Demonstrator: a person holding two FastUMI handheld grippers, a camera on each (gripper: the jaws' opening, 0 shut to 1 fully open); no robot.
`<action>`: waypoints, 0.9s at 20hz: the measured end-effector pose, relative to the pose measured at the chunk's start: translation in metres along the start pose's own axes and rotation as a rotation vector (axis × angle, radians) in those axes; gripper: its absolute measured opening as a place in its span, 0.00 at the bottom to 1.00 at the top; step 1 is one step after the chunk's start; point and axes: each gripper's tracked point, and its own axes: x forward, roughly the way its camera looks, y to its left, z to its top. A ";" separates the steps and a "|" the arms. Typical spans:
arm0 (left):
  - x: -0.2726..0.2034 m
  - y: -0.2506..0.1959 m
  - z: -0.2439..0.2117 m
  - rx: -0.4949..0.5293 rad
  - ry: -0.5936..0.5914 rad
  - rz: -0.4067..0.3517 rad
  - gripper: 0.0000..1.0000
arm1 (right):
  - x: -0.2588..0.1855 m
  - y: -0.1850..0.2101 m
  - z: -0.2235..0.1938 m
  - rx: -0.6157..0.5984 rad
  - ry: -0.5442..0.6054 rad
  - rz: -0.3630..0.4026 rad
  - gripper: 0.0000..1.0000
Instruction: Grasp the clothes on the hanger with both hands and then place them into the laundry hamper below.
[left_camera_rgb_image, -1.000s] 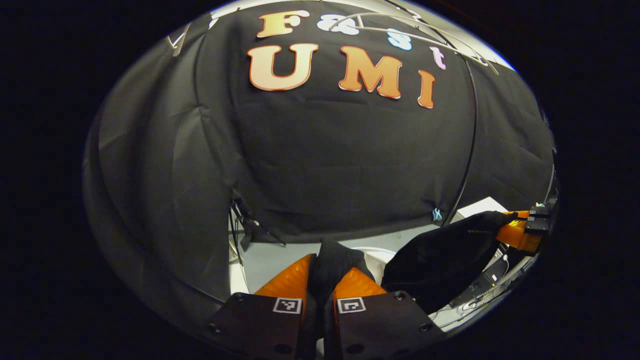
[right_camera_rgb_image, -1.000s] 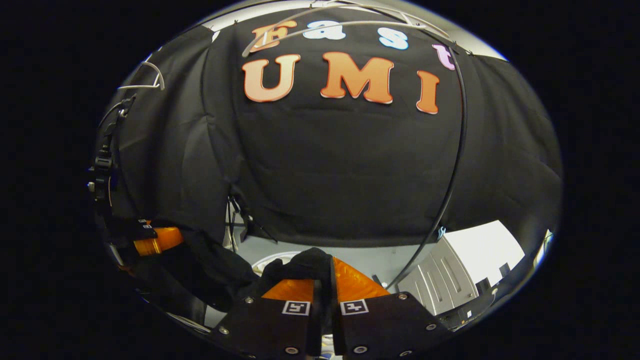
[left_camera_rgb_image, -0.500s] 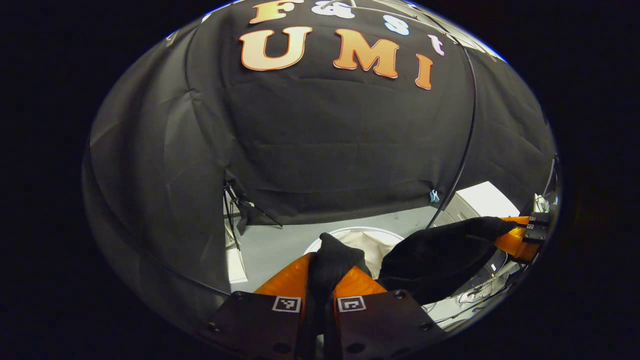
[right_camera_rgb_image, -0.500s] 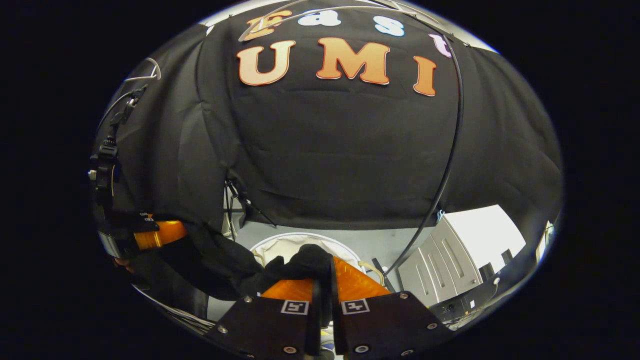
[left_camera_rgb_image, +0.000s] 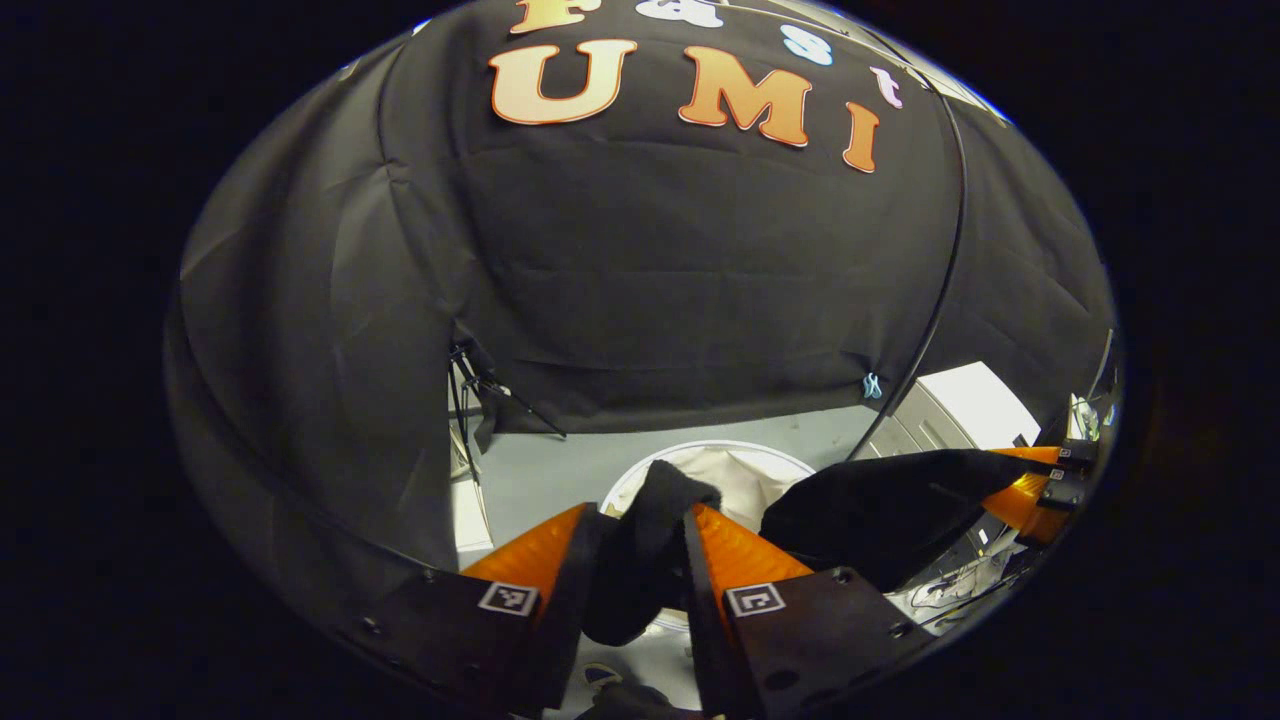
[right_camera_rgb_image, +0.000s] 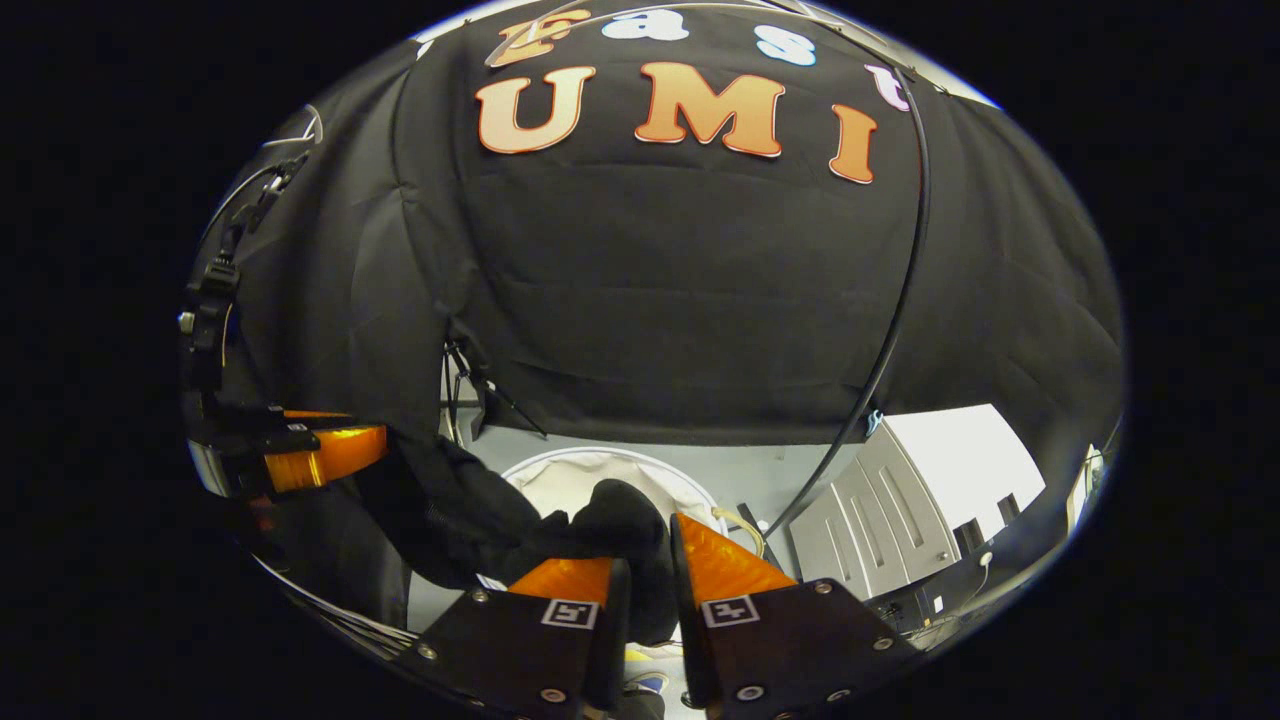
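Black fabric — the garment (left_camera_rgb_image: 650, 545) — hangs in a fold between the 2 fingers of the left gripper (left_camera_rgb_image: 640, 525) in the left gripper view. Those fingers stand apart at a middling width, wider than the fold itself, and the cloth drapes down through the gap; whether either finger presses on it I cannot tell. Beyond the fingertips, down on the grey floor (left_camera_rgb_image: 540, 475), sits the laundry hamper (left_camera_rgb_image: 740, 470), a round white-rimmed tub with a pale lining, open at the top. The garment's fold hangs in front of its near rim, above it.

To the right in that view the same garment stretches out as a dark sagging band (left_camera_rgb_image: 880, 505) to the right gripper (left_camera_rgb_image: 1035, 480), which shows at the edge, its tips buried in the cloth.

In the right gripper view the right gripper (right_camera_rgb_image: 645, 545) has a bunched end of the garment (right_camera_rgb_image: 615, 525) between its fingers, the gap narrow, the cloth filling it and bulging over the tips — both fingers look to be pressing on it. The hamper (right_camera_rgb_image: 570, 475) lies just behind the bunch. From there the garment runs left to the left gripper (right_camera_rgb_image: 340, 450), near the view's edge. White cabinets (right_camera_rgb_image: 900, 500) stand to the right.
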 end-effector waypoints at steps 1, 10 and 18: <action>-0.001 0.001 0.002 0.001 -0.005 -0.001 0.65 | 0.003 0.006 -0.008 0.001 0.022 0.003 0.27; -0.001 0.004 -0.009 -0.005 0.023 -0.005 0.93 | 0.003 0.010 -0.036 0.055 0.115 0.036 0.87; -0.003 0.007 -0.011 -0.001 0.018 0.000 0.93 | 0.000 0.003 -0.036 0.064 0.112 0.016 0.90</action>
